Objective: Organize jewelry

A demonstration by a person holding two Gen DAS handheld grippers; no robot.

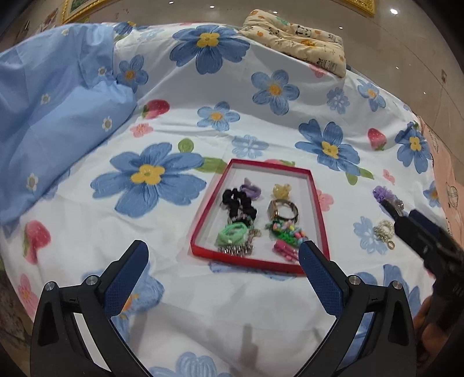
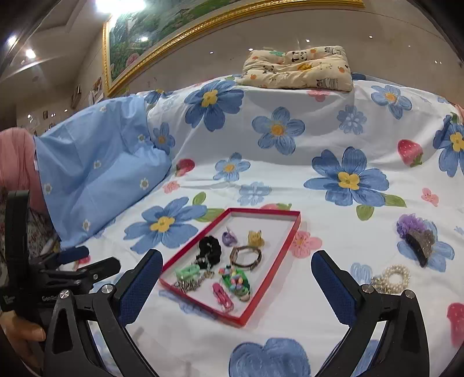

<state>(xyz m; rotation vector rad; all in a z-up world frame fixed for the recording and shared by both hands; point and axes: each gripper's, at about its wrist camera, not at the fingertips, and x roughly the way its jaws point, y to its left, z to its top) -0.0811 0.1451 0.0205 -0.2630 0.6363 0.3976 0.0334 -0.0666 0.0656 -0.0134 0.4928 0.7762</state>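
Left gripper (image 1: 223,250) spread wide and empty above the flowered bedsheet (image 1: 179,220). Ahead, a red-rimmed tray (image 1: 260,262) on the sheet holds a black scrunchie (image 1: 239,204), green hair ties (image 1: 232,233), a watch (image 1: 282,210) and pink clips (image 1: 285,250). Right of the tray, loose on the sheet: a purple hair clip (image 2: 416,239) and pearl scrunchie (image 2: 391,278); right gripper (image 2: 236,266) likewise spread wide, empty.

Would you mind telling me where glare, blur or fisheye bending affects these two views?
Left wrist view: the right gripper at the edge is motion-blurred, and the bedsheet bows outward. Right wrist view: a ceiling light blows out top left; the red tray stays fairly sharp.
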